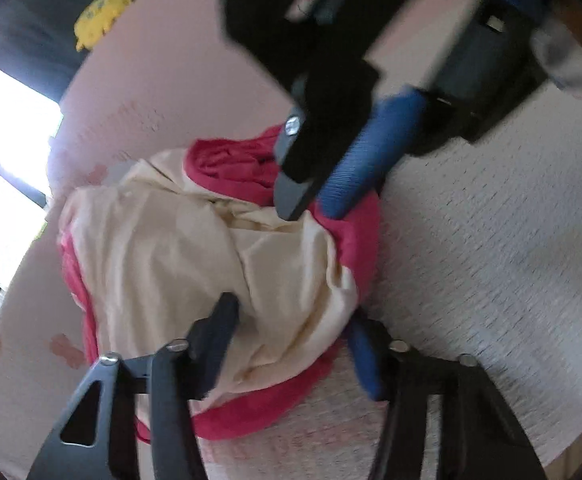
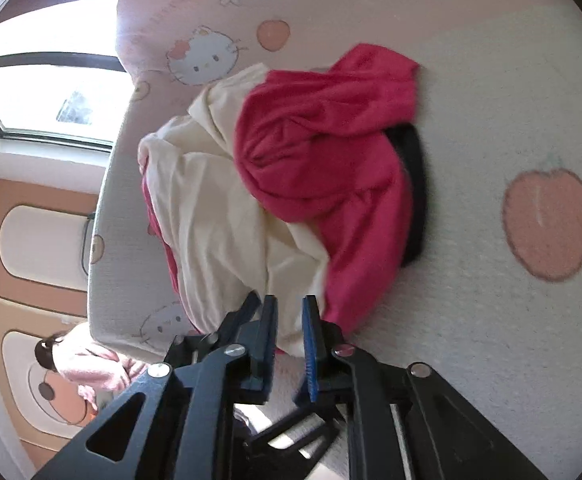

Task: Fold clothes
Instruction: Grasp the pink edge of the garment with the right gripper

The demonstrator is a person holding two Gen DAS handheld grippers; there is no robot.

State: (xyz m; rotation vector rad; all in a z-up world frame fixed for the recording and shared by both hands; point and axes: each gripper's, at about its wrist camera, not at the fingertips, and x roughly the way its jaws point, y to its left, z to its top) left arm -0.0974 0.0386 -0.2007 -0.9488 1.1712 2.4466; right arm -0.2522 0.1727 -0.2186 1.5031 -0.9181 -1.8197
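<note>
A crumpled cream garment (image 1: 195, 240) (image 2: 219, 216) lies on a red garment (image 1: 231, 164) (image 2: 323, 148) in one heap on the printed bed sheet (image 1: 491, 248) (image 2: 471, 92). In the left wrist view my left gripper (image 1: 291, 320) sits at the heap's near end, and the cream cloth fills the gap between its fingers and touches both. My right gripper (image 1: 311, 208) (image 2: 291, 320) reaches in from the far side, its tips at the seam between cream and red. Its jaws stand a narrow gap apart, and cream cloth shows behind that gap.
A black strip (image 2: 415, 196) lies partly under the red cloth's right edge. A yellow toy (image 1: 103, 16) sits beyond the bed. A bright window (image 2: 51, 92) is at the left. A small figure in pink (image 2: 87, 360) is beside the bed edge, lower left.
</note>
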